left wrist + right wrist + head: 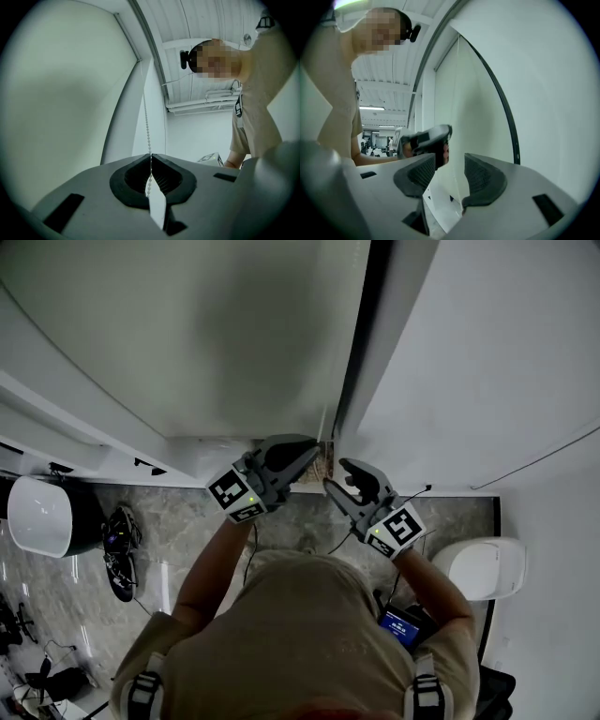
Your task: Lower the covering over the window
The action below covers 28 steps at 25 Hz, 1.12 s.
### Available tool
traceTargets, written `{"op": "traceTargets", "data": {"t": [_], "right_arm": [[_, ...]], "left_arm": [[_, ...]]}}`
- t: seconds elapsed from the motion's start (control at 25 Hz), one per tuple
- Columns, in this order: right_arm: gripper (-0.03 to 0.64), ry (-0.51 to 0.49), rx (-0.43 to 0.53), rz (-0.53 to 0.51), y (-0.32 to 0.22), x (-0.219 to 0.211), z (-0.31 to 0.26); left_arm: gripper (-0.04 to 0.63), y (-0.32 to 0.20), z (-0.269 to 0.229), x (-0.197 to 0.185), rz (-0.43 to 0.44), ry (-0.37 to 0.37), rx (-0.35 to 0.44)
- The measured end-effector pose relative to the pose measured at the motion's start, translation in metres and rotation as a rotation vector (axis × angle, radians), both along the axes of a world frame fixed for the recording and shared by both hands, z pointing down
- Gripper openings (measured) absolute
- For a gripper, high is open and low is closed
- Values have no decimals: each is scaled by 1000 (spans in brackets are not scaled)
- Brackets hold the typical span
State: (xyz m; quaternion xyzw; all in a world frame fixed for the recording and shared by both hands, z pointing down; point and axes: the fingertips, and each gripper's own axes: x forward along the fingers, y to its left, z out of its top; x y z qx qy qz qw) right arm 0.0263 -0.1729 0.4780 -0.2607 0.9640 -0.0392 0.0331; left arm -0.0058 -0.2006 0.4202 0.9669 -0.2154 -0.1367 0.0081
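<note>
Left hand-held gripper (150,157) pinching bead chain (146,123); grey marble floor (187,521)

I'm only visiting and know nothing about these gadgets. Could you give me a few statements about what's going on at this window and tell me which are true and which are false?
1. The left gripper is clamped on the bead chain. True.
2. The right gripper grips the same chain. False: its jaws stand apart with nothing between them.
3. The person wears short sleeves. True.
4. The two grippers work at opposite ends of the window. False: the head view shows them close together, side by side.
</note>
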Motion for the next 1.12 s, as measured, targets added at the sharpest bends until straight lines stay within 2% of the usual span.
{"op": "traceTargets", "data": {"t": [0.16,0.24,0.32,0.4,0.48,0.52,0.56,0.6,0.68,0.72,0.8,0.88,1.04,1.12], "right_arm": [[176,-84,105,12,-33,-6,-77],[160,-86,143,3,-40,-17,-102],[115,-56,150,-16,-43,-27,-110],[28,-45,140,-30,-47,-33,-111],[18,-69,135,-20,-46,-33,-112],[17,-82,124,-12,-42,-30,-109],[17,-88,96,-11,-38,-29,-101],[17,-85,58,-17,-36,-30,-91],[17,-49,-2,-35,-39,-36,-70],[17,-35,-17,-39,-43,-38,-64],[17,-43,-34,-43,-48,-40,-62],[17,-66,-45,-44,-48,-42,-64],[17,-31,-92,-33,-50,-36,-44],[17,18,-70,-60,-43,-34,-29]], "left_arm": [[23,2,-1,0,18,10,6],[23,7,4,4,30,3,-1],[23,10,14,9,40,4,-22],[23,9,20,9,42,13,-41],[25,10,17,2,42,47,-65],[25,12,12,-6,40,89,-86],[41,12,4,-16,35,143,-104],[103,9,-8,-25,27,191,-105],[171,-5,-42,-30,22,219,-54],[186,-14,-59,-23,31,197,-23],[184,-26,-78,-1,50,95,15],[35,-32,-81,14,57,-1,20],[18,-37,-57,16,43,-37,-16],[17,-41,-38,9,32,-23,-56]]}}
